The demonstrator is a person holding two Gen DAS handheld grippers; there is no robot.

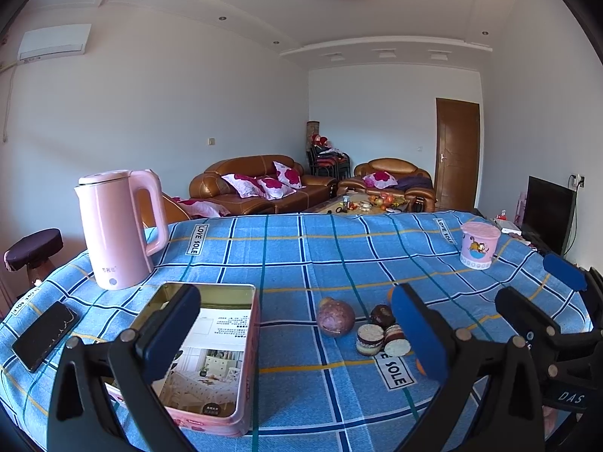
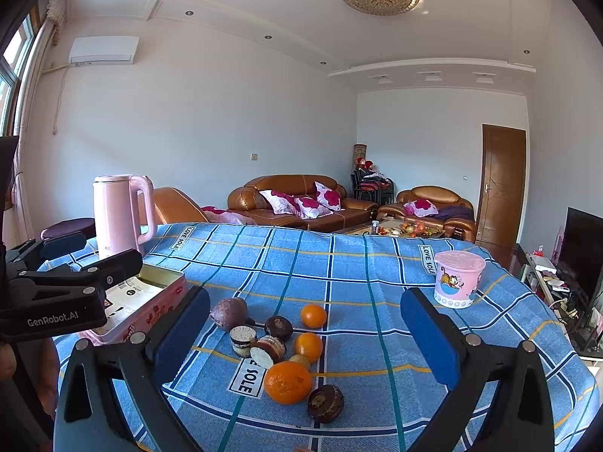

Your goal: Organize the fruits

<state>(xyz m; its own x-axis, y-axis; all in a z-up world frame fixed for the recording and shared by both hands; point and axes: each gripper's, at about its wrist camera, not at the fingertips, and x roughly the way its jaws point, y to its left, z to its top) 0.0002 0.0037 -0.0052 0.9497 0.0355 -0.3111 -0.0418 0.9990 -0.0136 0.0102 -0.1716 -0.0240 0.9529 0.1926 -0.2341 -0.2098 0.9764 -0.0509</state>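
Fruits and small cakes lie on the blue checked cloth. In the right wrist view I see three oranges [image 2: 288, 382], a purple passion fruit [image 2: 228, 313], a dark round fruit [image 2: 326, 402] and several small round cakes [image 2: 243, 339]. An open pink tin box [image 1: 211, 354] with a leaflet inside lies at the left. My left gripper [image 1: 297, 335] is open and empty, its left finger over the tin. My right gripper [image 2: 305, 342] is open and empty, above the fruit. The passion fruit [image 1: 335, 316] also shows in the left wrist view.
A pink kettle [image 1: 120, 229] stands at the back left, a pink lidded cup [image 1: 479, 239] at the back right. A black phone [image 1: 45, 335] lies at the left edge. Sofas and a television stand beyond the table.
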